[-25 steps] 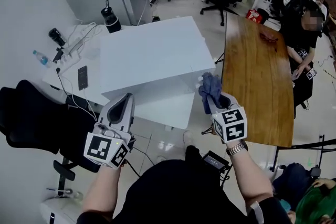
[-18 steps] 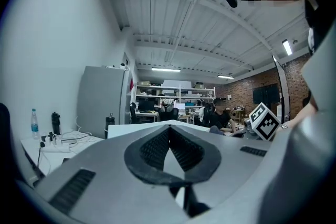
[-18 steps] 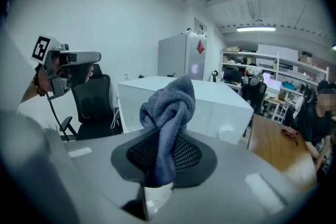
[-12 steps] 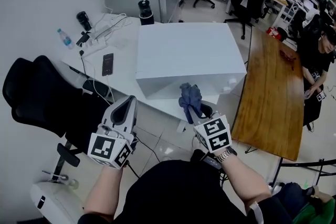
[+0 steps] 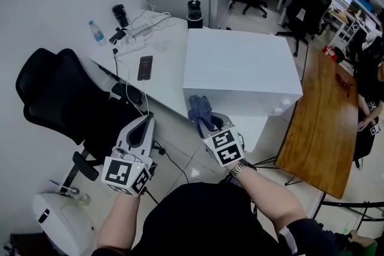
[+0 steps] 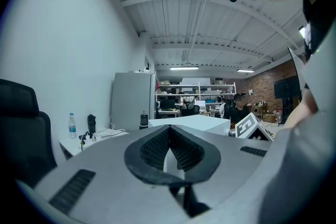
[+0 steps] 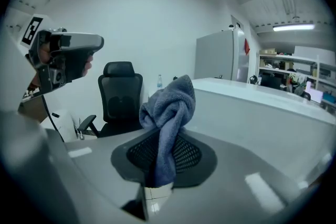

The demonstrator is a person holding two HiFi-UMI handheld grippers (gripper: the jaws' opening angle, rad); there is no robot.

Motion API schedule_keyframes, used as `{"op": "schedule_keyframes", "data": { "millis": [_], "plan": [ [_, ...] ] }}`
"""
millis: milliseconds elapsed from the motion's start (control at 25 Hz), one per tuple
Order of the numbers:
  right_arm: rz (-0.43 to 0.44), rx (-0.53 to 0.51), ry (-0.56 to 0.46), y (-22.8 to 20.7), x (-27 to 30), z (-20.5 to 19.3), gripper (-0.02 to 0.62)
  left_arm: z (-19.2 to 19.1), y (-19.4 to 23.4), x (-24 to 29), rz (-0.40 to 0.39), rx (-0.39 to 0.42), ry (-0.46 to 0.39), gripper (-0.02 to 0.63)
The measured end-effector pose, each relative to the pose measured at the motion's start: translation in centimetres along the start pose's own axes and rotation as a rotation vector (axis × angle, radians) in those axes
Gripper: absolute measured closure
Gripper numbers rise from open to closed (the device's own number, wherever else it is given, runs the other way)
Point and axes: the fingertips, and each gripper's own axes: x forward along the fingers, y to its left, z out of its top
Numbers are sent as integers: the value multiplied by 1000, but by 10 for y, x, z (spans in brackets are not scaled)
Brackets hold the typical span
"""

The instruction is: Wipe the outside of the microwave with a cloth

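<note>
The right tool point(image 5: 208, 125) is clamped on a blue-grey cloth point(image 5: 199, 109). In the right gripper view its jaws pinch the cloth's lower end, and the rest stands up in a twisted bunch above the tips. In the head view the white microwave point(image 5: 240, 72) sits at about one o'clock from this tool. The cloth's top is just beside the microwave's near left corner; whether they touch cannot be told. The left tool point(image 5: 146, 121) hangs at nine o'clock from the right one, its jaws together with nothing between them, and its own view shows the microwave beyond the tips. The microwave stands on a white bench point(image 5: 165, 78). At ten o'clock from it on the bench lie a dark phone point(image 5: 144, 67) and a water bottle point(image 5: 95, 32). A black chair point(image 5: 60, 96) stands at ten o'clock from the left tool.
</note>
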Motion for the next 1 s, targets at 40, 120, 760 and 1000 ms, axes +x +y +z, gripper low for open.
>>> {"op": "schedule_keyframes", "data": {
  "millis": [40,120,760,1000],
  "plan": [
    [6,-1,3,3,9,0,531,-1,4,-3,12,-1,3,601],
    [13,1,13,6,25,-2,531,-2,11,-9,32,-1,11,601],
    [-65,93,57,-36,71,-18,531,-10,28,-4,40,23,63,601],
    [-122,108,61,-60,50,-29,531,-16,11,19,-26,9,63,601]
  ]
}}
